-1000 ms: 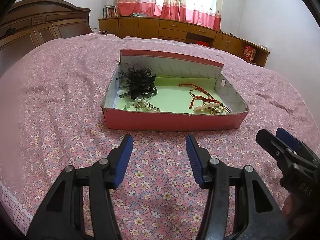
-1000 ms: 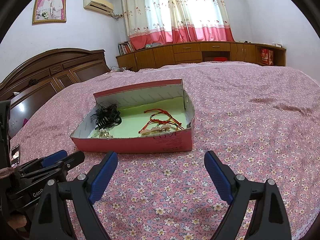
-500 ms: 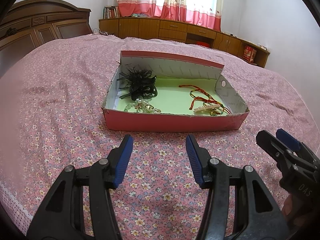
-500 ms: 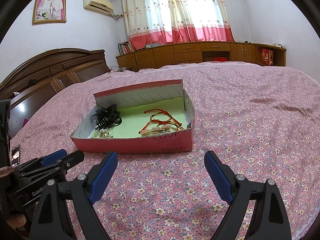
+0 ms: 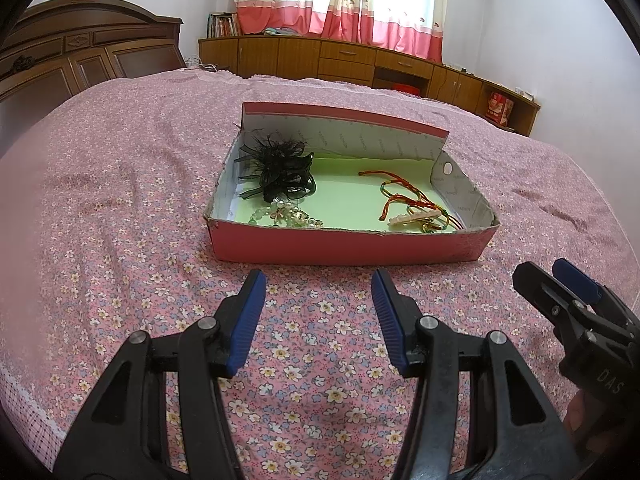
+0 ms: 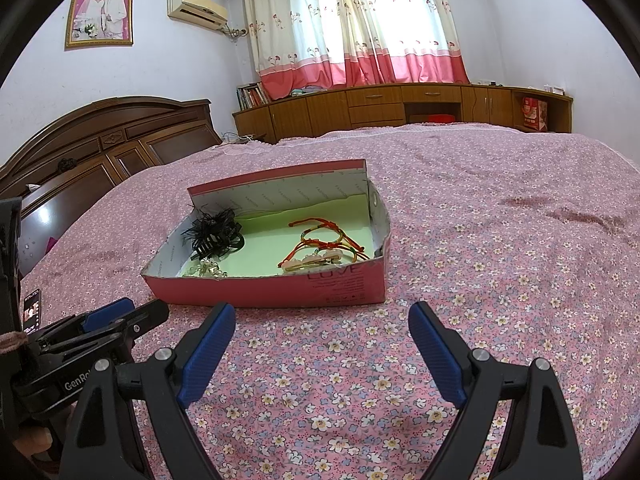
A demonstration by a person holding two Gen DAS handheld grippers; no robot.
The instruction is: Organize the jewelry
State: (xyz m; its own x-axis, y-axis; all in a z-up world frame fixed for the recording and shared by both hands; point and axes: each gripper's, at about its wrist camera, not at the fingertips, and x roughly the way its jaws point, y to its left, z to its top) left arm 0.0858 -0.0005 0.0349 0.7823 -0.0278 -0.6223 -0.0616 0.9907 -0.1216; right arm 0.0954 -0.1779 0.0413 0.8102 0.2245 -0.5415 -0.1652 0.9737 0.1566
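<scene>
Bedspread (image 5: 120,208): pink floral cloth, carrying everything.
Left gripper (image 5: 318,292): just before the box's near wall, fingers partly apart, nothing between them.
Box (image 5: 348,246): shallow pink cardboard, green floor, standing mid-bed beyond both grippers.
Black hair flower (image 5: 280,170): inside the box, far left corner.
Bead bracelet (image 5: 286,216): pale beads, near left corner, just in front of the black flower.
Red cord bracelets (image 5: 404,200): inside at the right, tangled together.
Pale hair clip (image 5: 416,218): lying among the cords near the front wall.
Right gripper (image 6: 322,320): beside the left one, fingers spread wide, empty.
</scene>
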